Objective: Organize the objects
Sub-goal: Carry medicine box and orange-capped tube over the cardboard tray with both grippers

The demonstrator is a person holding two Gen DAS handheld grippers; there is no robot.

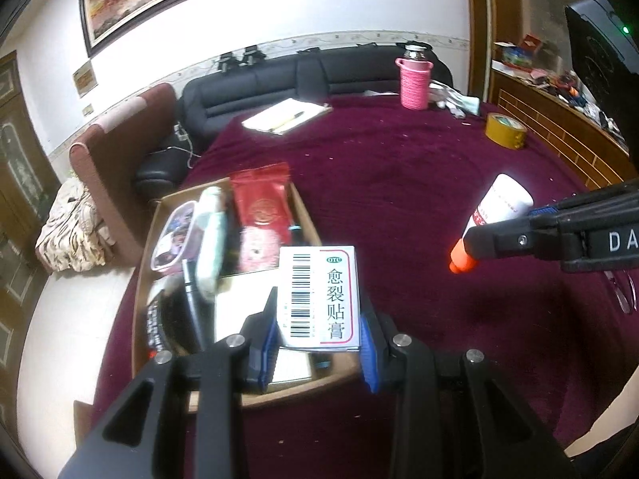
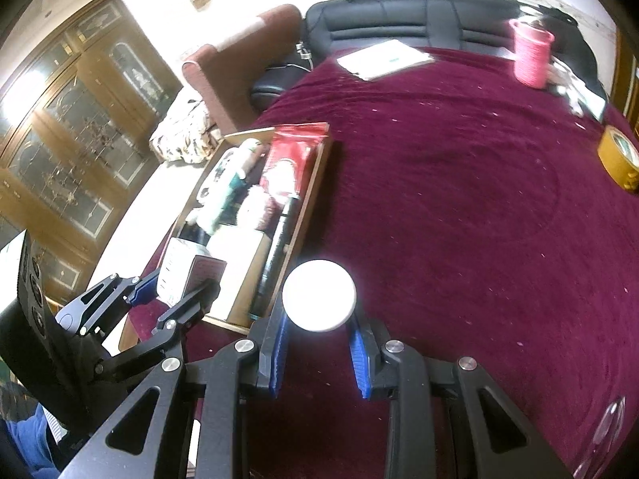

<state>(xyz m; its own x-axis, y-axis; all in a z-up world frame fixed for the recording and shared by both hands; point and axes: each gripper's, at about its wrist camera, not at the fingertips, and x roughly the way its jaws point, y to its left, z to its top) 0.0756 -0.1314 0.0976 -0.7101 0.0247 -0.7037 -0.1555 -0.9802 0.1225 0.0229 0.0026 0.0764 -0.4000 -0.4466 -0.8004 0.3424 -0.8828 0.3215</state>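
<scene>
My left gripper (image 1: pixel 317 319) is shut on a small white medicine box (image 1: pixel 319 295) with a barcode and Chinese print, held above the near end of a shallow cardboard box (image 1: pixel 307 215). The right wrist view shows that same left gripper (image 2: pixel 171 285) with the medicine box (image 2: pixel 191 275) over the cardboard box (image 2: pixel 315 171). My right gripper (image 2: pixel 317 319) is shut on a white tube whose round end (image 2: pixel 318 295) faces the camera. Seen from the left wrist, the right gripper (image 1: pixel 495 235) holds that white tube (image 1: pixel 495 207) with its orange cap (image 1: pixel 461 257) pointing down over the maroon cloth.
The cardboard box holds a red packet (image 1: pixel 261 203), a pale green tube (image 1: pixel 211 235), a purple-rimmed case (image 1: pixel 177 231) and a black pen (image 2: pixel 275 247). On the maroon tablecloth (image 1: pixel 399 183) lie a notebook with pen (image 1: pixel 287 115), a pink-sleeved bottle (image 1: pixel 415 80) and a tape roll (image 1: pixel 505 129). A black sofa stands behind.
</scene>
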